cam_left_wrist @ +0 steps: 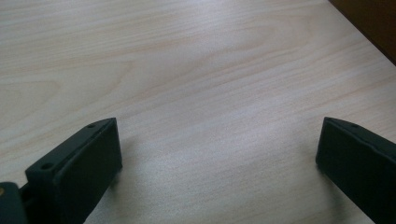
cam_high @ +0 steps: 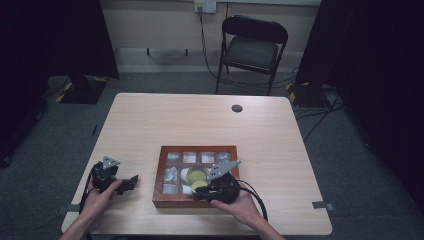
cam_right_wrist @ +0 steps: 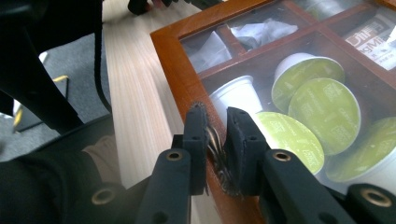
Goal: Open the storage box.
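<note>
Right gripper (cam_right_wrist: 216, 140): jaws pressed onto a small metal latch (cam_right_wrist: 215, 148) on the near rim of the wooden box (cam_right_wrist: 173, 56), which sits near the table's front edge. The glass lid (cam_right_wrist: 280, 60) lies shut over green-topped capsules (cam_right_wrist: 324, 108) and sachets. Step judged: taking hold to open the box. Next move calls for a lift on the latch, hinging the lid upward. Left gripper (cam_left_wrist: 217, 154): jaws spread, holding nothing, over bare table (cam_left_wrist: 196, 70).
</note>
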`<action>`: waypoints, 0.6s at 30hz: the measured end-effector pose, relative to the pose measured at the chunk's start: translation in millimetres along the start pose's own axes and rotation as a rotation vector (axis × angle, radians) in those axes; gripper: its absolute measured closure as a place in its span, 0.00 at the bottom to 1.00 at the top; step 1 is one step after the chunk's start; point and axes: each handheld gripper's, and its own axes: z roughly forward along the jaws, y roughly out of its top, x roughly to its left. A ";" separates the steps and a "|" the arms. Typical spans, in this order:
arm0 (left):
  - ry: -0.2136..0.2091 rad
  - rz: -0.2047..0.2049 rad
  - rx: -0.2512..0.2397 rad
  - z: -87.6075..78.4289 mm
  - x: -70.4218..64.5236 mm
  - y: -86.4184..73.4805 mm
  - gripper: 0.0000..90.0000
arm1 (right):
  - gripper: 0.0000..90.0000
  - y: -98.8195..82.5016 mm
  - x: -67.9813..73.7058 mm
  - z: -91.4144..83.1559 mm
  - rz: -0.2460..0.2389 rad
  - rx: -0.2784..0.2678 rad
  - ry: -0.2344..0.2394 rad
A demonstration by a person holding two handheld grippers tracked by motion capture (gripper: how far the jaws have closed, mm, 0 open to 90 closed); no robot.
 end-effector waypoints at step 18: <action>0.001 -0.001 0.000 0.0 -0.1 0.0 0.00 | 0.90 -1.5 1.6 4.0 -0.008 0.002 0.001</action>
